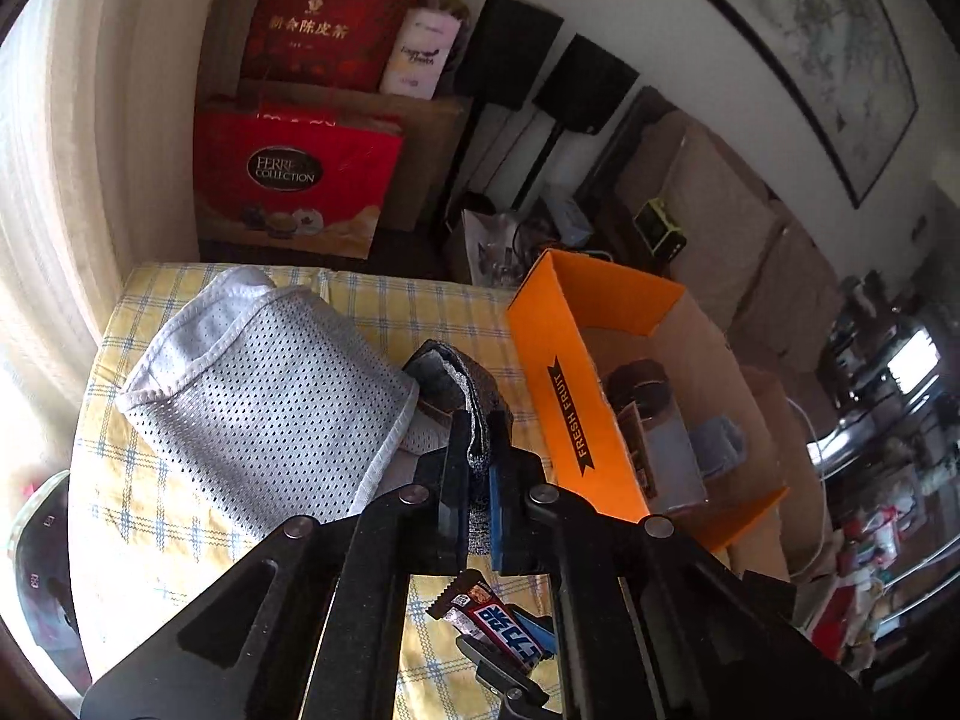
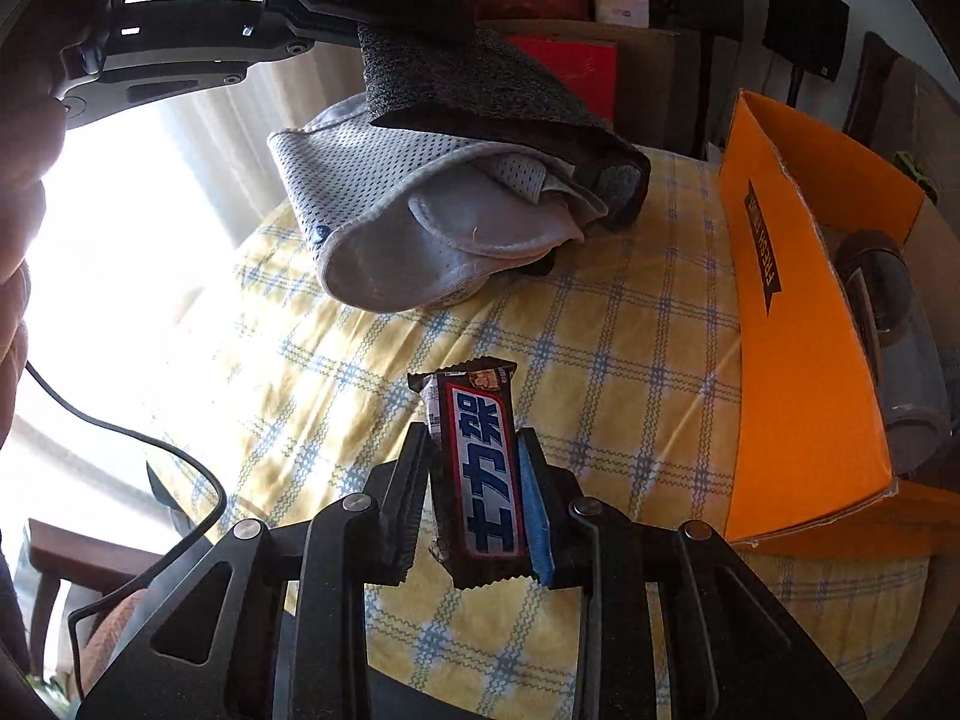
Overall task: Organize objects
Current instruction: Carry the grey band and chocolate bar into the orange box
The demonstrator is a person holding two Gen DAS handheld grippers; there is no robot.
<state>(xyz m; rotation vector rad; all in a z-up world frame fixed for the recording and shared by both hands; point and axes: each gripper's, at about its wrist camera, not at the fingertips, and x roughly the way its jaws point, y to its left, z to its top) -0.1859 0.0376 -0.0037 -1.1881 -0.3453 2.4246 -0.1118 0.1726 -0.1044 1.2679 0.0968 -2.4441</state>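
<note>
A dark grey knitted cloth (image 1: 474,420) is being pinched between the tightly pressed jaws of the left gripper (image 1: 478,450) and is being held partly above the yellow-and-blue checked tablecloth (image 2: 600,360), with its far end draped on the white perforated mesh cap (image 1: 270,396). A brown chocolate bar in a foil wrapper with a blue-and-white label (image 2: 480,480) is lying lengthwise between the fingers of the right gripper (image 2: 474,504); the blue pad is touching its right edge, while the left pad appears to be standing just off it, though the angle is making this hard to judge. Just beside both, on the right, the open orange cardboard box marked "FRESH FRUIT" (image 1: 570,396) is standing on the table. A roll of brown tape (image 1: 639,387) and some packets are already lying inside it. The task is judged to be partly done: the cloth, the bar and the cap are still waiting to be put away.
</note>
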